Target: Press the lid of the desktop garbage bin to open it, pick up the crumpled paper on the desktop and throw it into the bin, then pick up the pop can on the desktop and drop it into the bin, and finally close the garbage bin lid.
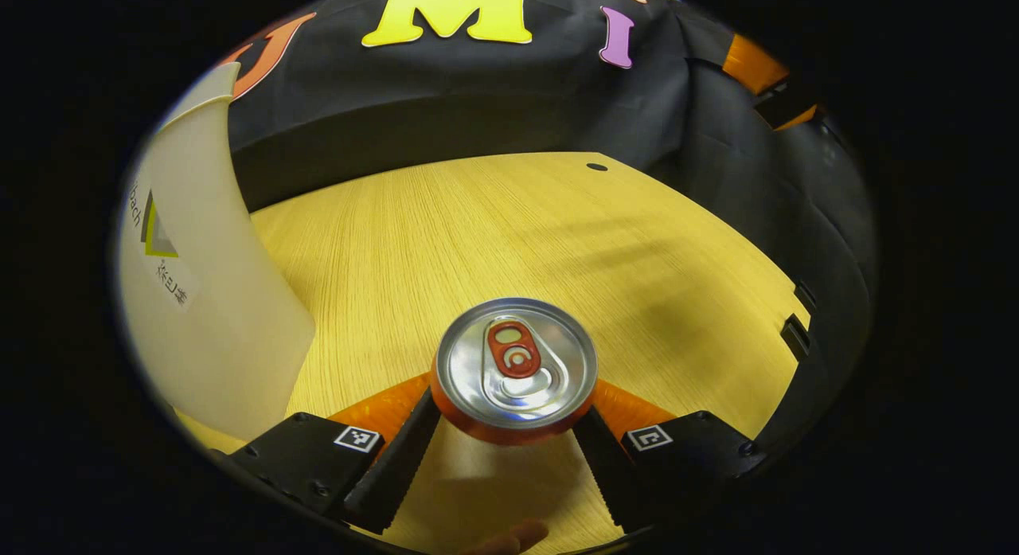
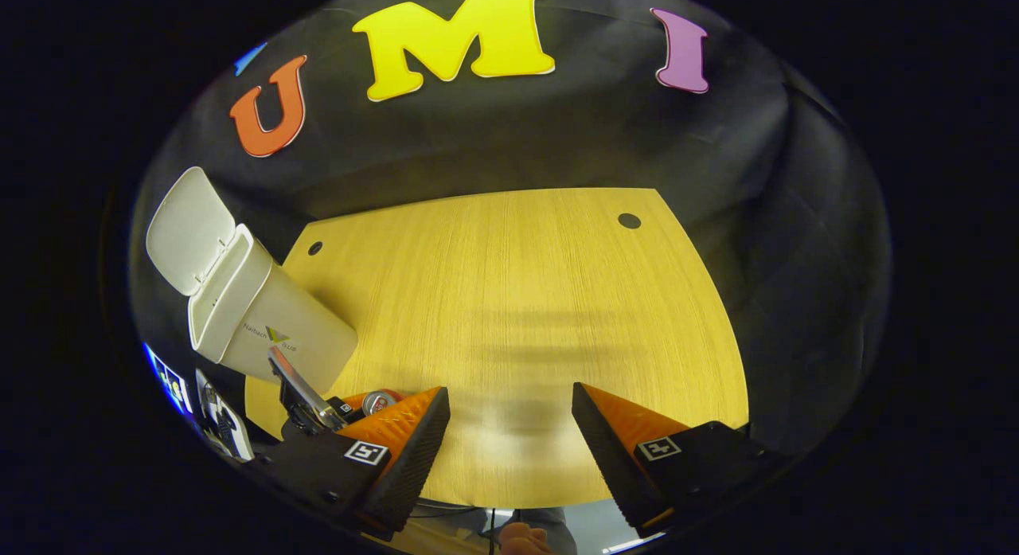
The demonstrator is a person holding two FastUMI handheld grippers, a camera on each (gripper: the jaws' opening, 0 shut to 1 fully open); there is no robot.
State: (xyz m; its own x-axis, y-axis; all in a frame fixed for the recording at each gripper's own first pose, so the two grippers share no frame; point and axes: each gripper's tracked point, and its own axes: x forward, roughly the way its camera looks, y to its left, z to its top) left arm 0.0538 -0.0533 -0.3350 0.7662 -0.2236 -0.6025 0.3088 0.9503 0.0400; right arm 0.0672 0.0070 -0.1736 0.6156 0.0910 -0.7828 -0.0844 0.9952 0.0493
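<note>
An orange pop can (image 1: pixel 515 369) with a silver top and red tab sits between my left gripper's fingers; the left gripper (image 1: pixel 513 431) is shut on its sides. The can appears held a little above the wooden table (image 1: pixel 557 236). The white garbage bin (image 1: pixel 207 300) stands close on the left of it. In the right gripper view the bin (image 2: pixel 271 324) stands at the table's left with its lid (image 2: pixel 189 230) flipped up and open. The left gripper (image 2: pixel 318 416) and the can (image 2: pixel 382 400) show just in front of the bin. My right gripper (image 2: pixel 509 431) is open and holds nothing.
The yellow wooden table (image 2: pixel 517 300) has small round holes near its far corners (image 2: pixel 629 220) (image 2: pixel 315 248). Black cloth walls stand behind and to the right. A person's fingertip (image 1: pixel 509 539) shows at the lower edge.
</note>
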